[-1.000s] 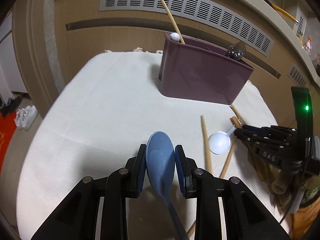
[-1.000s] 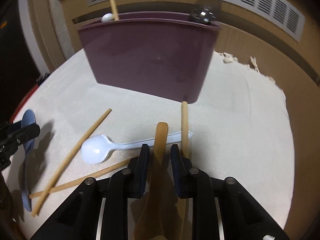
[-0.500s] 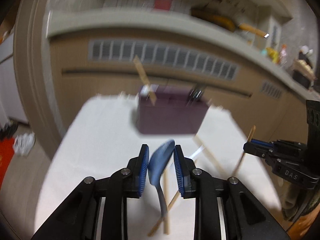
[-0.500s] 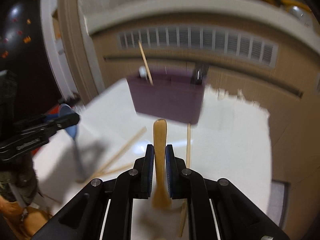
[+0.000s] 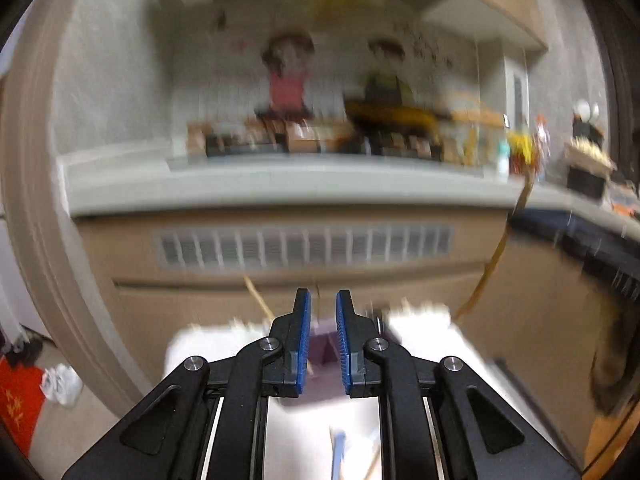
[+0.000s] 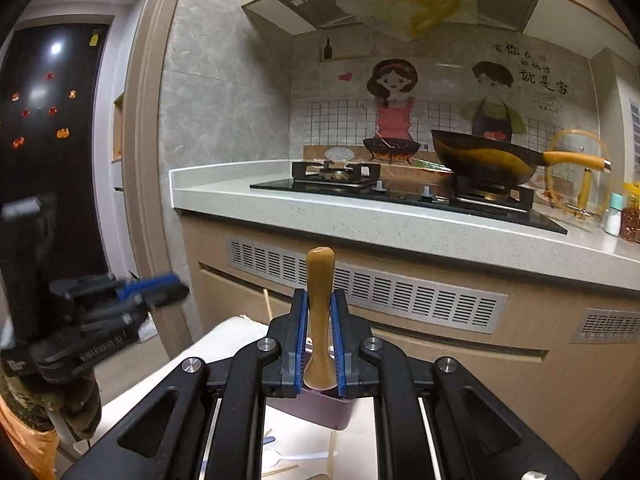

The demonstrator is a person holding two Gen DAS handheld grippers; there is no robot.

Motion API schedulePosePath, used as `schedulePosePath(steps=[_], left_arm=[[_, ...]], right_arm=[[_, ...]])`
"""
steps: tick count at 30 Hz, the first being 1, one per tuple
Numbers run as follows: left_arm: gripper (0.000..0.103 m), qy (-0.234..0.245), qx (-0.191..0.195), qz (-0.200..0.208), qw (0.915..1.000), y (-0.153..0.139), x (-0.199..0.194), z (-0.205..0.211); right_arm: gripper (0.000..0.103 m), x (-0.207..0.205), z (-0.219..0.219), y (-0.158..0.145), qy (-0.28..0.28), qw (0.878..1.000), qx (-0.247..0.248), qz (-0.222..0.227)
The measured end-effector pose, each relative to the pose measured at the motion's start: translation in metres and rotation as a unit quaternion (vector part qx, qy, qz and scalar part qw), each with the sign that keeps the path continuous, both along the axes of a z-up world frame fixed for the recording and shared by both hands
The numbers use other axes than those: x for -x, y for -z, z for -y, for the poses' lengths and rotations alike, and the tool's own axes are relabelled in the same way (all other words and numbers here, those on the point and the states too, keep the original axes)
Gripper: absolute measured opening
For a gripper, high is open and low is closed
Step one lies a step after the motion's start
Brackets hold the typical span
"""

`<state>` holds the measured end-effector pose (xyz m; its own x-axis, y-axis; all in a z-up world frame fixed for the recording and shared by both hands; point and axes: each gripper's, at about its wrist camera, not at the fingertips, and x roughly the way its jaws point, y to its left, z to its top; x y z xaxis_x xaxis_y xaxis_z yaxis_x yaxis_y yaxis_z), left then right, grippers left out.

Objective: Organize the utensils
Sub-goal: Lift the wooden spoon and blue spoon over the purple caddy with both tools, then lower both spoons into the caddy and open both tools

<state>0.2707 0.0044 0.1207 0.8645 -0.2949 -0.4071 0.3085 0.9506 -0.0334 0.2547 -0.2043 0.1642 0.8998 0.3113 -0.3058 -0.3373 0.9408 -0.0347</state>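
Ahead, counter (image 6: 400, 224), wok (image 6: 480, 160), vent grille (image 6: 360, 284)

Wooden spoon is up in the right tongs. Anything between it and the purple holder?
Nothing visible. The wooden spoon is clamped upright in the right tongs, and the purple holder sits just below and beyond them, partly hidden by the tongs themselves.

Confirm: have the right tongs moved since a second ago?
Yes, upward. The right tongs, shut on the wooden spoon, looked down at the purple utensil holder then; now the holder is low in view and the stove counter shows.
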Motion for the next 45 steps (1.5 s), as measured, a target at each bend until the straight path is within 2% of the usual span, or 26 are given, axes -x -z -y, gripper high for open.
schedulePosePath(steps=[2,3,5,6,8,11,15,17,20,21,22,24,27,30,34,39,43,45], left_arm=[[0.016,0.027,-0.015,-0.056,0.998,0.04,-0.01,0.003],[0.021,0.04,-0.022,-0.089,0.995,0.062,-0.016,0.006],[0.029,0.063,-0.032,-0.149,0.9863,0.099,-0.026,0.013],[0.03,0.075,-0.042,-0.184,0.9791,0.125,-0.032,0.017],[0.03,0.084,-0.064,-0.22,0.9699,0.158,-0.039,0.025],[0.03,0.088,-0.069,-0.262,0.9586,0.194,-0.052,0.03],[0.03,0.084,-0.061,-0.296,0.9495,0.217,-0.068,0.034],[0.03,0.079,-0.06,-0.304,0.9473,0.224,-0.075,0.036],[0.026,0.063,-0.07,-0.299,0.9496,0.224,-0.075,0.044],[0.016,0.054,-0.08,-0.294,0.951,0.223,-0.075,0.047],[0.012,0.048,-0.087,-0.288,0.9525,0.223,-0.075,0.049],[0.012,0.032,-0.089,-0.27,0.9582,0.218,-0.071,0.048],[0.012,0.015,-0.073,-0.222,0.9722,0.19,-0.06,0.039],[0.012,0.004,-0.058,-0.155,0.9863,0.146,-0.042,0.035],[0.012,-0.019,-0.039,-0.062,0.9971,0.084,-0.024,0.022],[0.012,-0.039,-0.03,0.04,0.998,0.008,-0.015,0.019],[0.012,-0.048,-0.039,0.101,0.993,-0.036,-0.021,0.02],[0.012,-0.052,-0.034,0.121,0.9908,-0.051,-0.027,0.022]], right_arm=[[0.011,-0.005,0.002,0.013,-0.005,1.0,0.0,-0.022],[0.011,-0.007,0.001,0.021,-0.009,0.999,0.001,-0.035],[0.011,-0.009,-0.003,0.04,-0.017,0.998,0.009,-0.057],[0.011,-0.01,-0.005,0.052,-0.022,0.997,0.013,-0.071],[0.011,-0.01,-0.006,0.068,-0.03,0.995,0.014,-0.091],[0.011,-0.01,-0.007,0.091,-0.044,0.992,0.012,-0.12],[0.011,-0.014,-0.008,0.111,-0.051,0.989,0.017,-0.14],[0.011,-0.015,-0.009,0.117,-0.052,0.988,0.022,-0.144],[0.011,-0.018,-0.009,0.122,-0.053,0.987,0.023,-0.15],[0.011,-0.018,-0.009,0.123,-0.052,0.987,0.023,-0.15],[0.011,-0.017,-0.009,0.123,-0.051,0.987,0.023,-0.149],[0.011,-0.016,-0.008,0.122,-0.05,0.987,0.023,-0.148],[0.011,-0.012,-0.007,0.119,-0.047,0.988,0.03,-0.146],[0.011,-0.008,-0.008,0.112,-0.043,0.989,0.033,-0.135],[0.011,-0.001,-0.011,0.087,-0.039,0.994,0.027,-0.098],[0.011,-0.004,-0.018,0.032,-0.023,0.999,0.026,-0.03],[0.011,-0.025,-0.023,-0.014,0.005,0.999,0.025,0.02],[0.011,-0.039,-0.025,-0.024,0.015,0.999,0.022,0.026]])
